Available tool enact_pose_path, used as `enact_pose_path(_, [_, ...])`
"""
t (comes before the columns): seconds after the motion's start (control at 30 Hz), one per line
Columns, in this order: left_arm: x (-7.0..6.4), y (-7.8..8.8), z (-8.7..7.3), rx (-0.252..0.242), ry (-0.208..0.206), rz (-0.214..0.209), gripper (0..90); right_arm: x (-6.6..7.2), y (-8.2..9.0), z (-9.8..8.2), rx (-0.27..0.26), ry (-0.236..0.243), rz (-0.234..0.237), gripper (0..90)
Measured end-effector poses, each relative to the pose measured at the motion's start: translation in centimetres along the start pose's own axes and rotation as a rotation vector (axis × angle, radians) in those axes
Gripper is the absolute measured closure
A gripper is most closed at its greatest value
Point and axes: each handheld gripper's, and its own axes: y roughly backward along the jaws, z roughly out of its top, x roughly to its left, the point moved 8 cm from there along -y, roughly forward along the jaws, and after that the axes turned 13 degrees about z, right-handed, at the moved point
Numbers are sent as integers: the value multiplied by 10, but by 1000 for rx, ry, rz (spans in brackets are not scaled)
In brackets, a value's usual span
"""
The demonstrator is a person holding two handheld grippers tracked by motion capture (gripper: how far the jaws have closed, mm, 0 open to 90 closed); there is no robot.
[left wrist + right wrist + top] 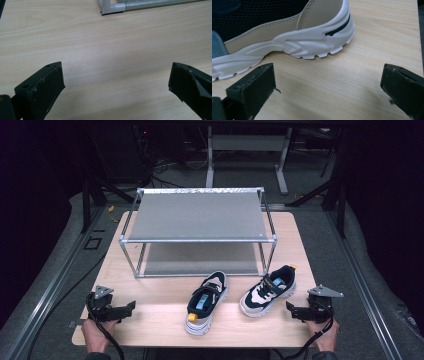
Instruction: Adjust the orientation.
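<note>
We note the two-tier shoe rack (197, 215) standing on the far half of the table (155, 325), its front left foot (111, 8) resting on the tabletop ahead of the left gripper (129, 308). In front of the rack lie two sneakers side by side, apart from each other: the left sneaker (206, 302) near the table's middle with its heel toward the near edge, and the right sneaker (268, 290) to its right, heel toward the far right. The left gripper sits at the near left corner, well apart from both shoes, while the right gripper (290, 309) sits at the near right, just beside the right sneaker (287, 37), nothing between either pair of jaws.
</note>
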Motion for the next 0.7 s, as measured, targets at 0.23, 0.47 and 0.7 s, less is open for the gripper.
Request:
enact_pose_path(0.23, [-7, 12, 4, 2, 5, 2, 0, 0, -1, 1, -17, -3, 4, 0])
enact_pose_path(0.47, [-26, 35, 15, -40, -5, -22, 0, -1, 0, 0, -6, -5, -1, 0])
enact_pose_path(0.7, [-46, 55, 27, -90, -28, -60, 0, 0, -2, 0, -4, -3, -3, 0])
